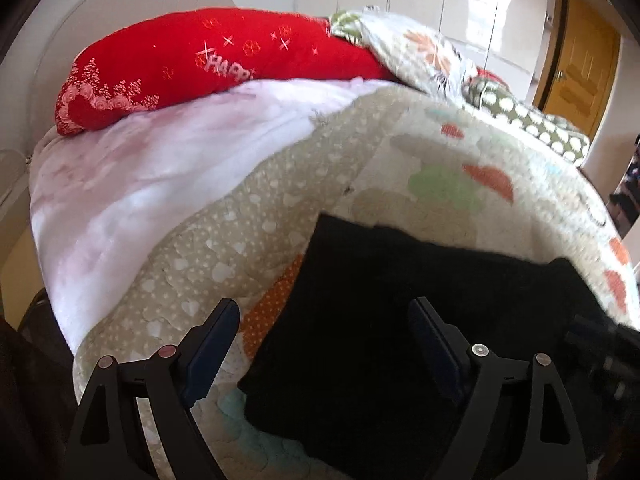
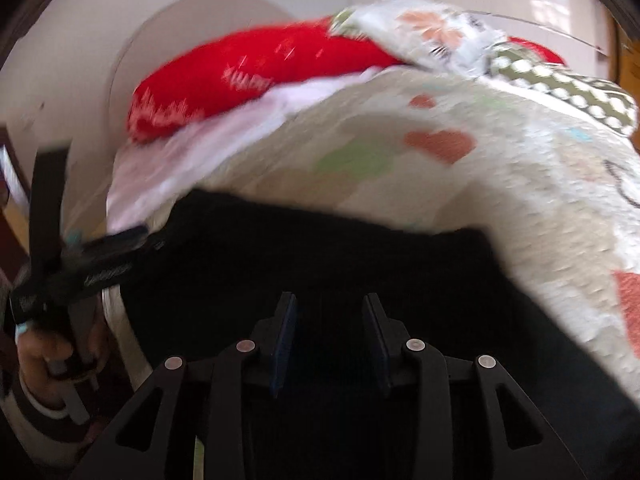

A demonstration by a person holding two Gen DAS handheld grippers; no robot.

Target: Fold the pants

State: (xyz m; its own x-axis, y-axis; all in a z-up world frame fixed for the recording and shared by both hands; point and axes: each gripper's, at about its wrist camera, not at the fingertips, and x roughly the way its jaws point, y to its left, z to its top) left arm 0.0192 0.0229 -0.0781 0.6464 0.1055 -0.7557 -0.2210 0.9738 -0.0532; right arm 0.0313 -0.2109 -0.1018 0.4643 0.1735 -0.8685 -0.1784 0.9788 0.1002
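Observation:
The black pants [image 1: 380, 320] lie folded on the patterned quilt [image 1: 440, 152] near the bed's front edge. My left gripper [image 1: 324, 312] is open and empty, hovering over the pants' left edge. In the blurred right wrist view the pants [image 2: 320, 252] fill the lower middle. My right gripper [image 2: 330, 304] hangs just above them with its jaws partly open and nothing between them. The left gripper [image 2: 92, 264] and the hand holding it show at the left edge of that view.
A red pillow [image 1: 208, 68] and a floral pillow [image 1: 424, 52] lie at the head of the bed by a white headboard [image 1: 120, 4]. A pale pink blanket [image 1: 152, 168] covers the left side. A wooden door [image 1: 580, 68] stands at the far right.

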